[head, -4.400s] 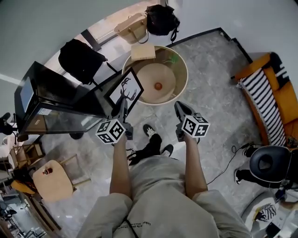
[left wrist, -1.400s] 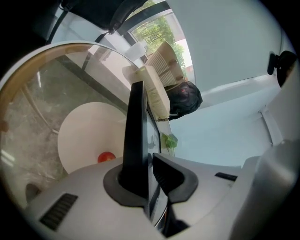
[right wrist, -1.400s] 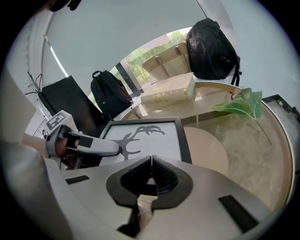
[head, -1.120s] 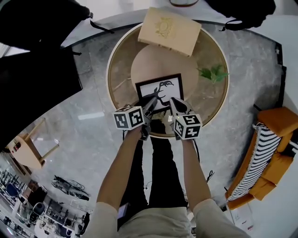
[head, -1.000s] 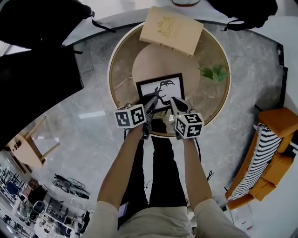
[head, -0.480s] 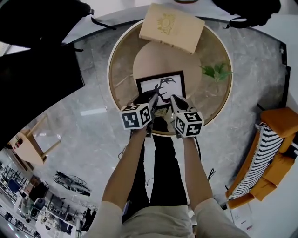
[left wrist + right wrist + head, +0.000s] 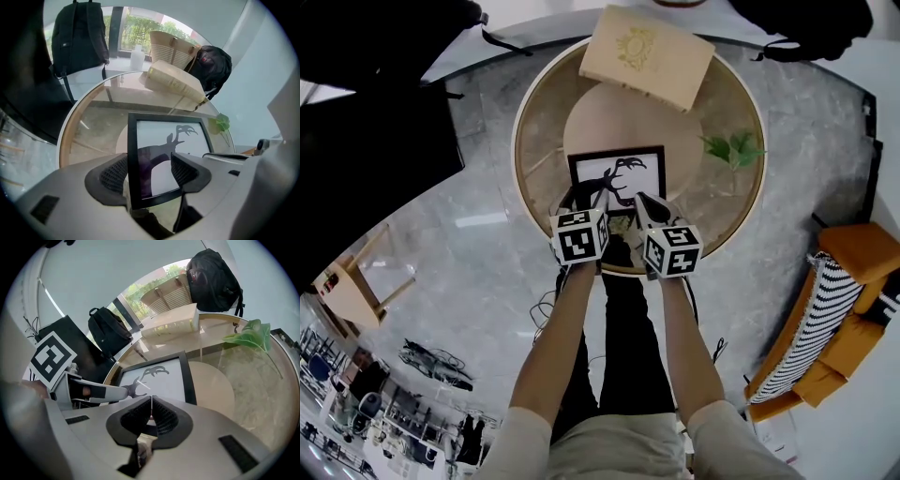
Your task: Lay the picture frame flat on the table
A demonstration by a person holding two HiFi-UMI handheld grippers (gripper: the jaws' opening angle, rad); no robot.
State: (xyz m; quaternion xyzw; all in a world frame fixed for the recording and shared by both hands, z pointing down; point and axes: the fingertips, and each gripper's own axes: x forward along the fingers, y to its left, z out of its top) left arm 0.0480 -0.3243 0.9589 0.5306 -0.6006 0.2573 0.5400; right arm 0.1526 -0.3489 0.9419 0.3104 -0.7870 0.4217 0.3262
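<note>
Glass table (image 7: 727, 211) (marble floor (image 7: 469, 244) beneath): picture frame (image 7: 617, 176) flat; left tool (image 7: 150, 171) just opening astride it; right tool (image 7: 151, 414) clenched.

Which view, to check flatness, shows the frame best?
Head view: the frame lies flat on the table, only its near edge covered. The left gripper view foreshortens it, a corner between the left gripper's jaws, which have just been opening. The right gripper view hides its near side.

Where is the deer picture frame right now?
In the head view the picture frame lies at the middle of the round table, below the tan box and left of the green leaf.
</note>
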